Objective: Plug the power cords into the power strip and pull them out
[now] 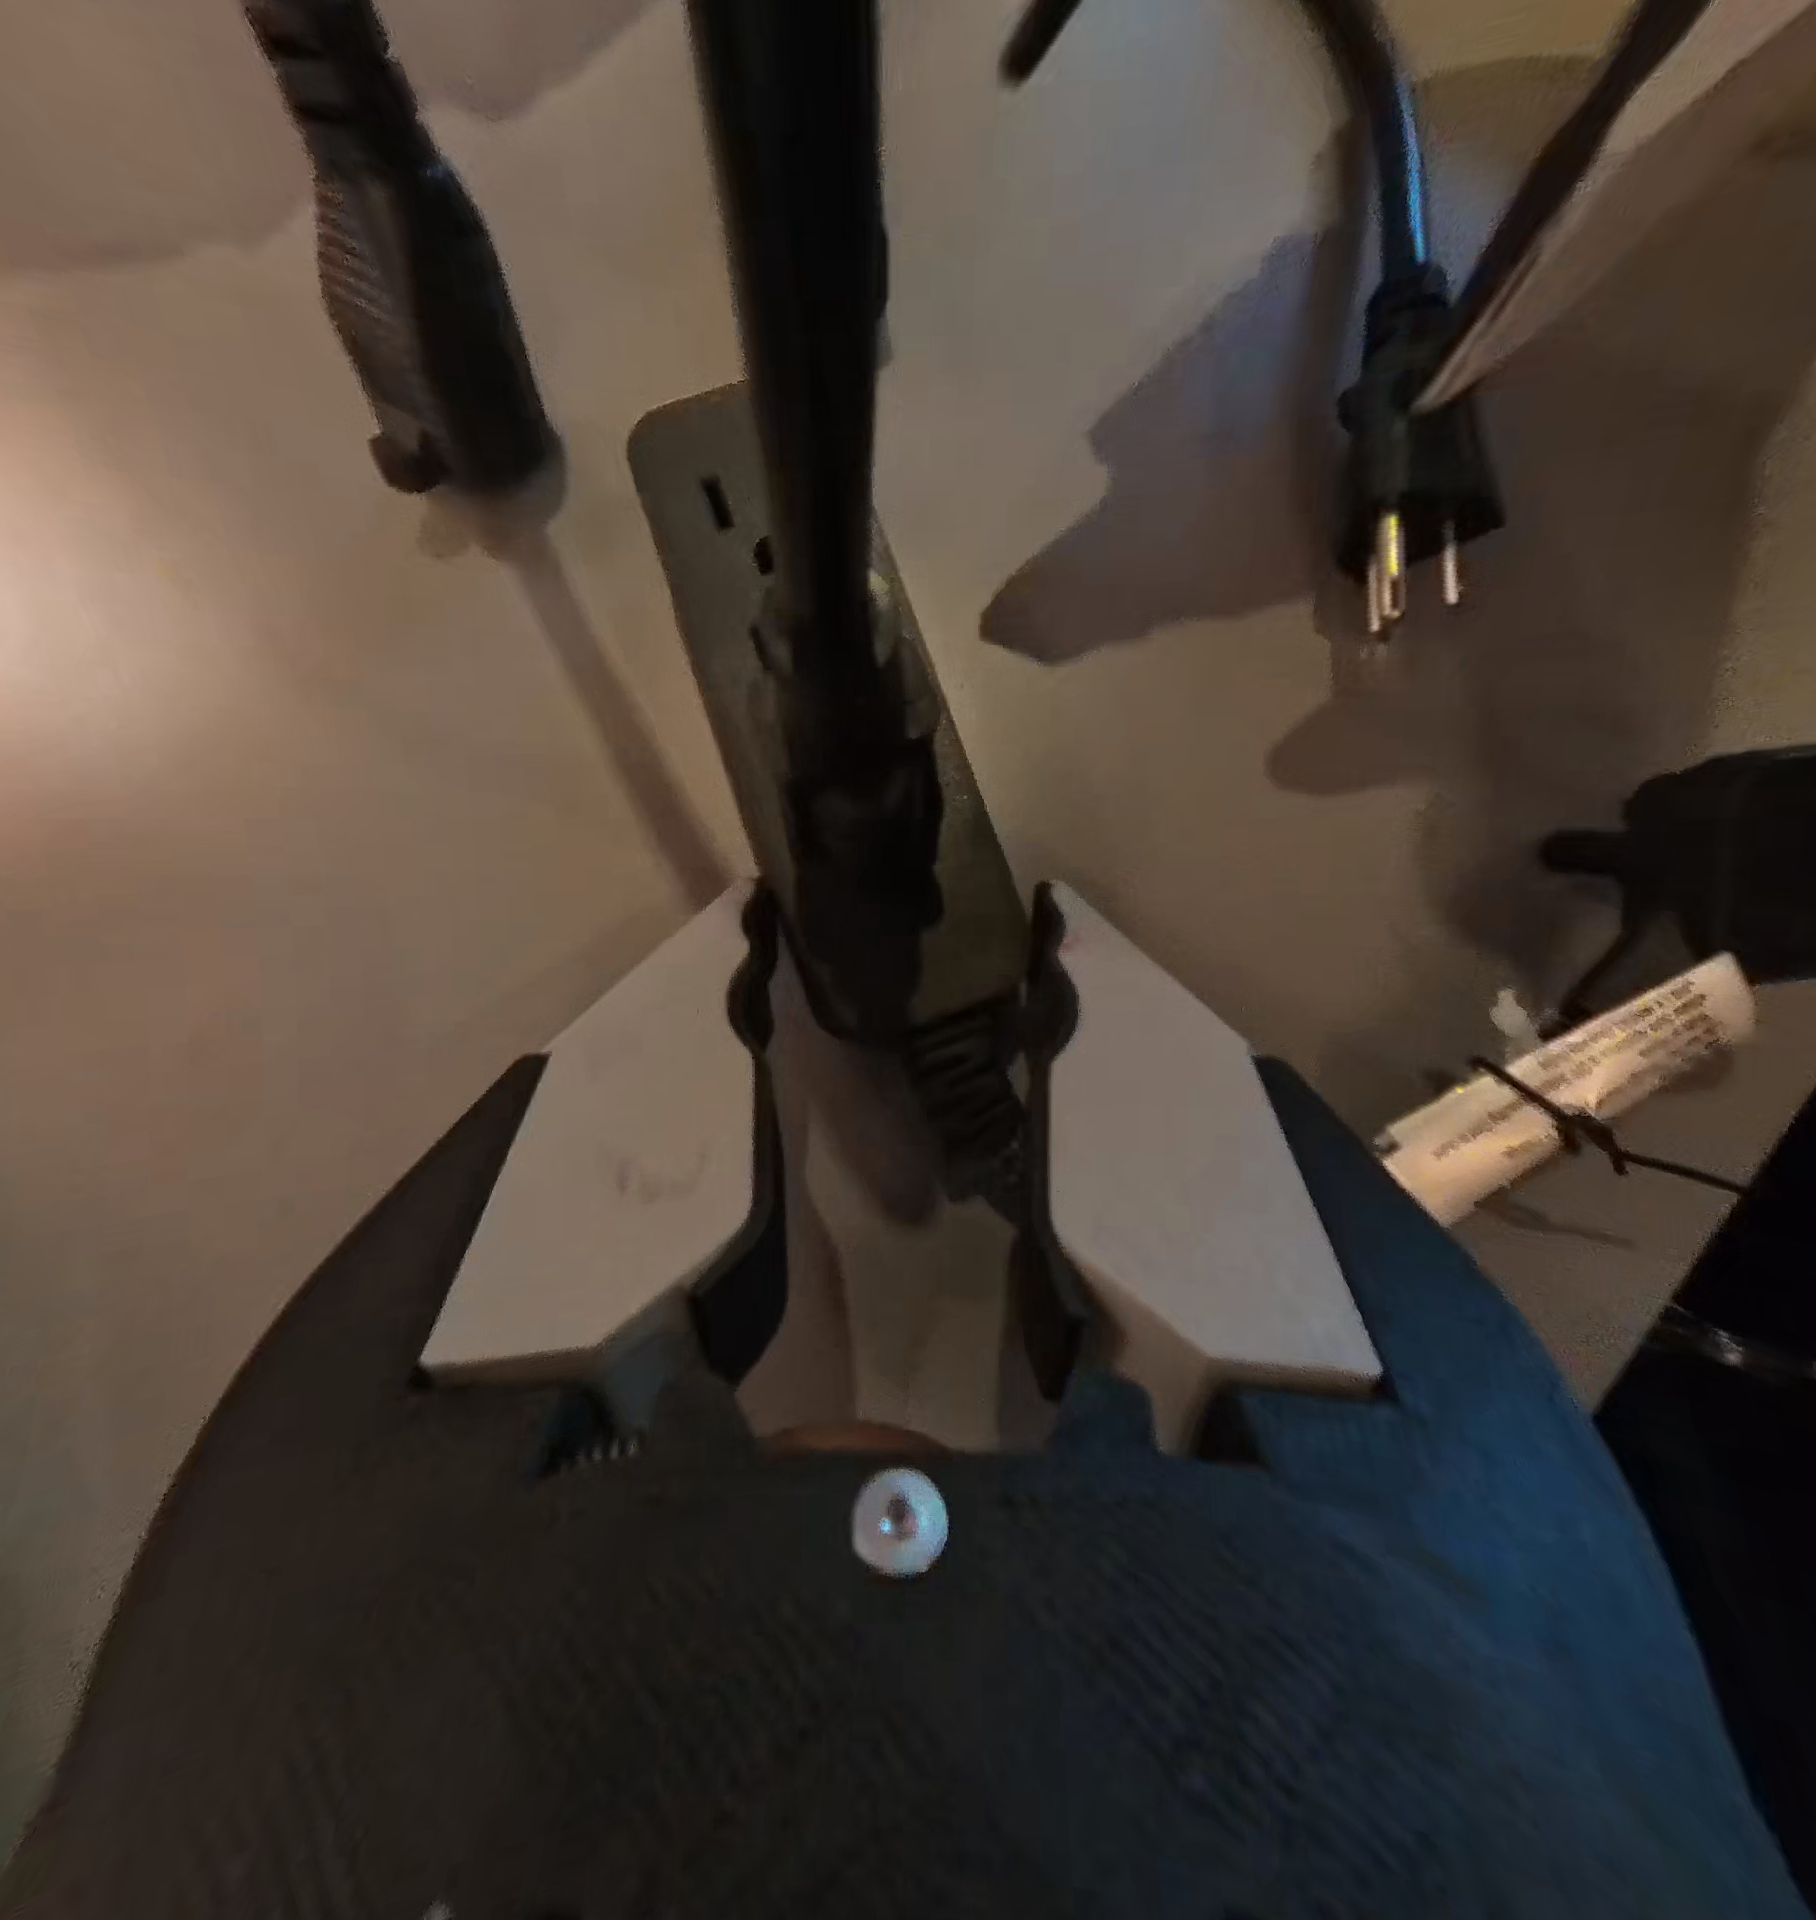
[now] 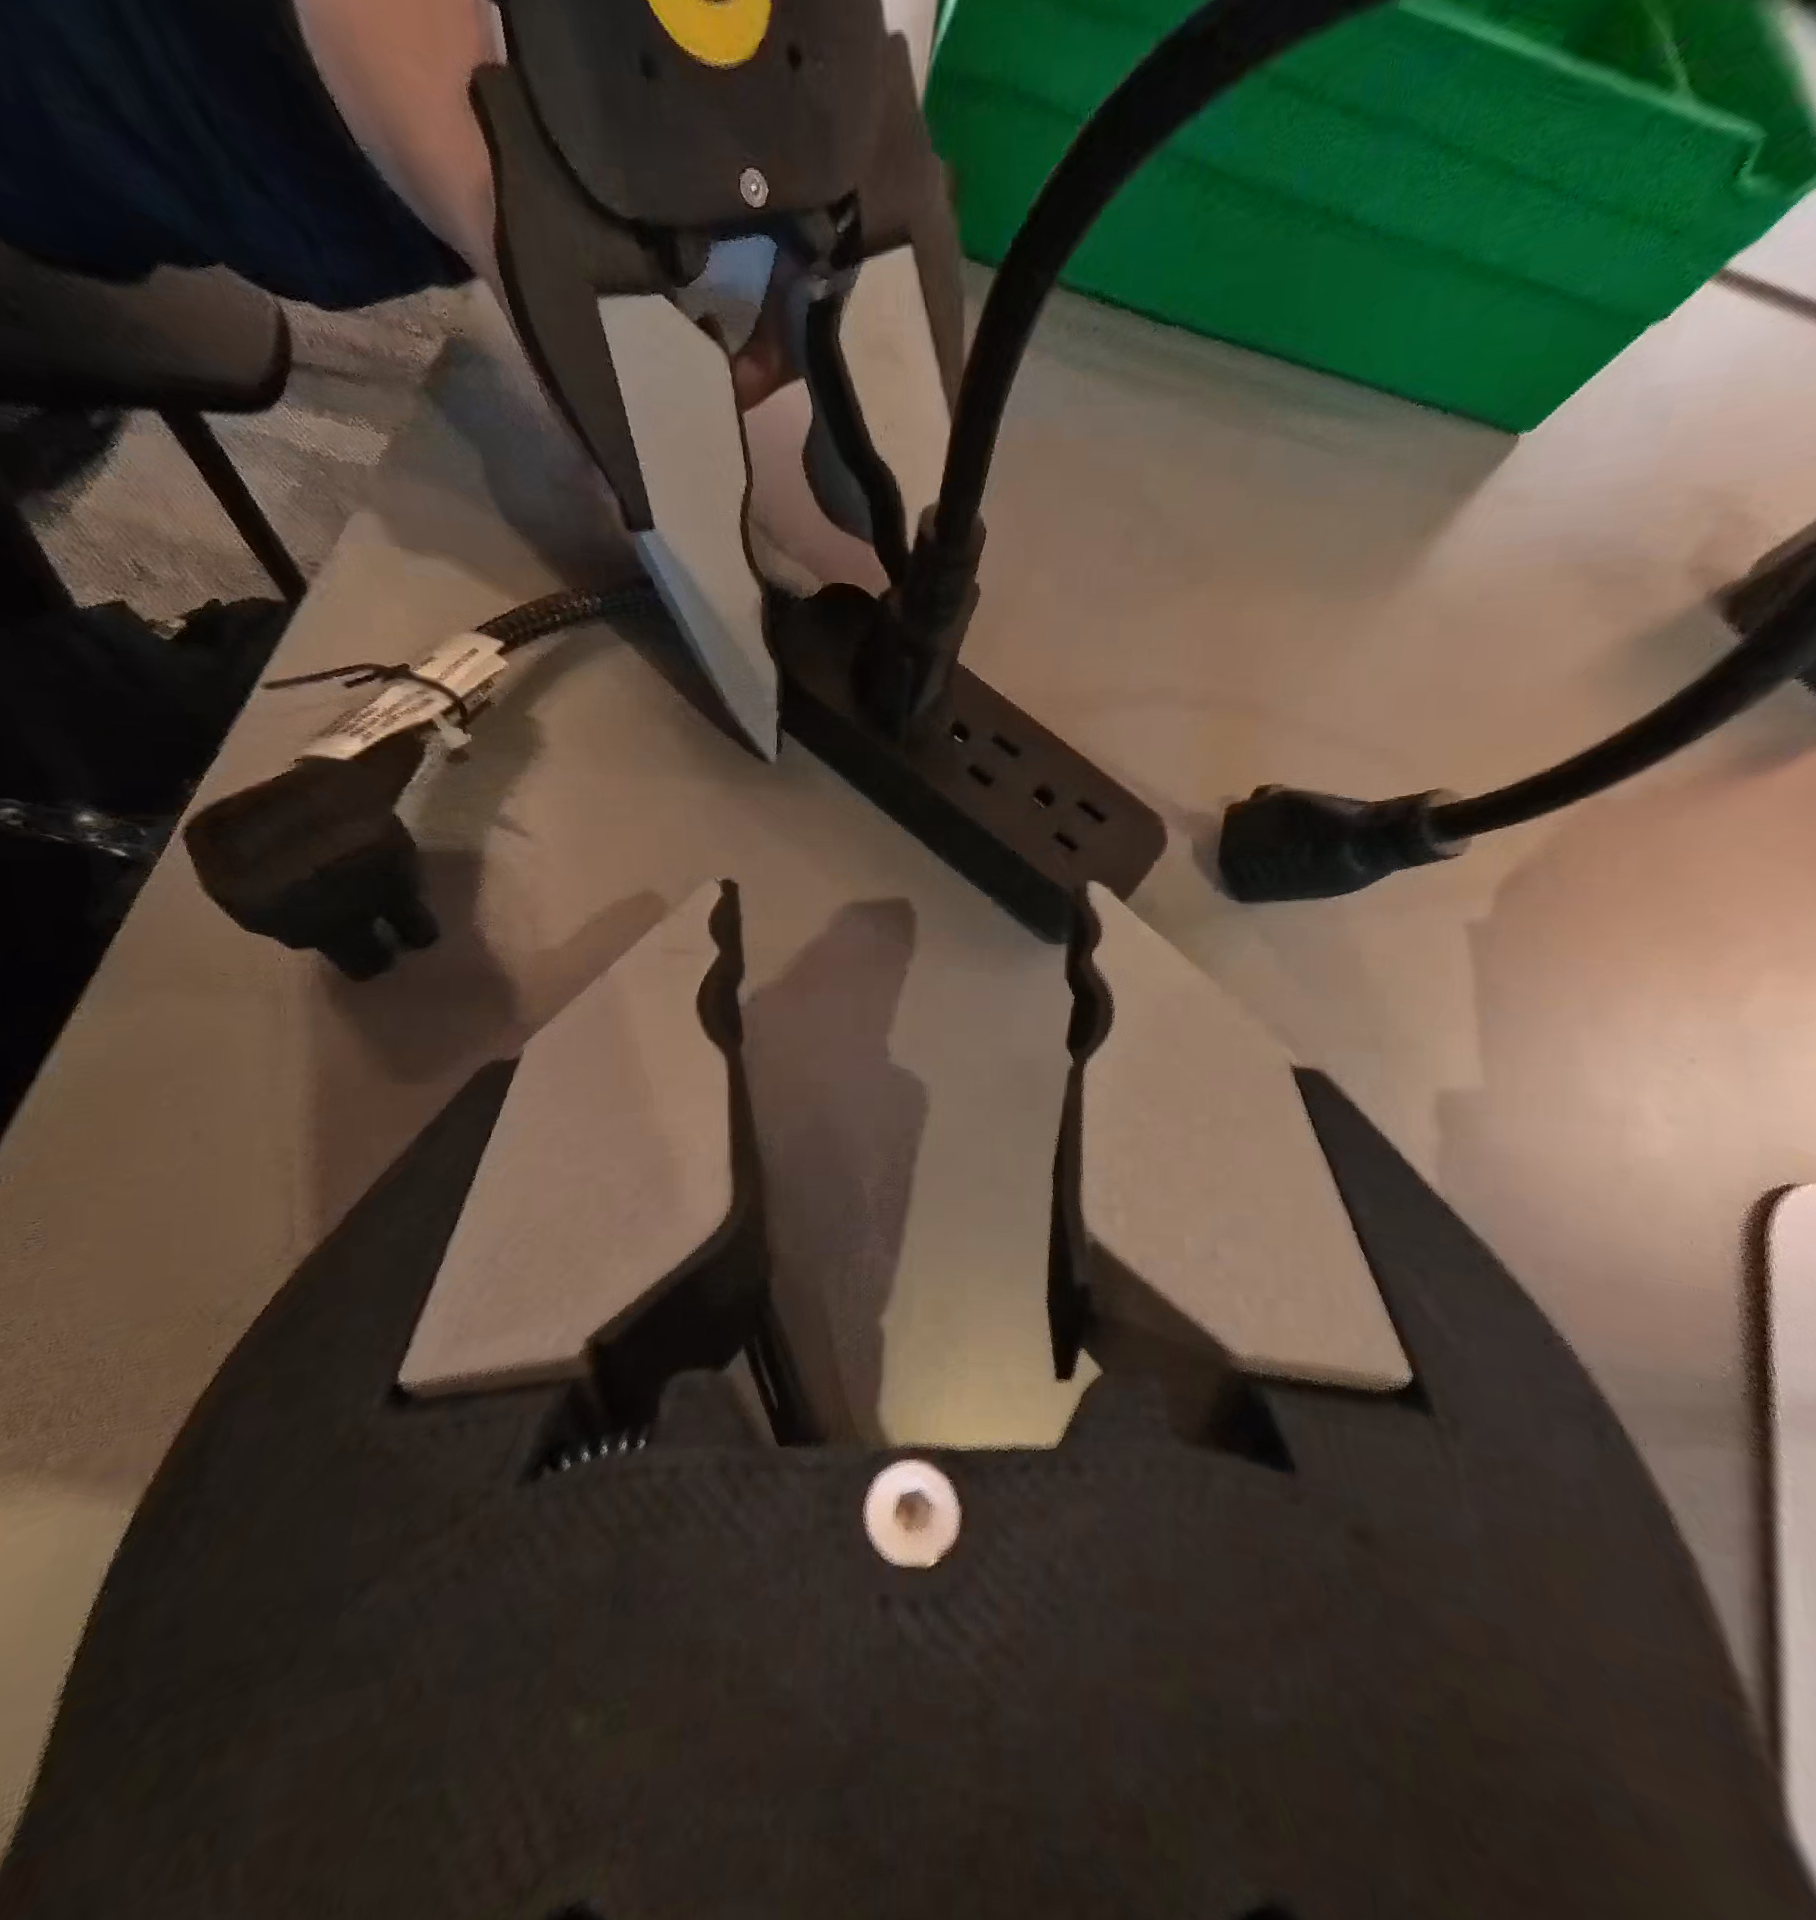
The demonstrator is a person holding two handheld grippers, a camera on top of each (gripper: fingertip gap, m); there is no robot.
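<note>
Item: power strip, black, flat on table, one plug seated mid-strip w/ stiff thick cord. Looks rigid but light, so it'll likely lift w/ the plug; brace its end. Left gripper straddles strip, contact unclear. Right gripper spread, empty. Grab loose plug by moulded body, not cord.
</note>
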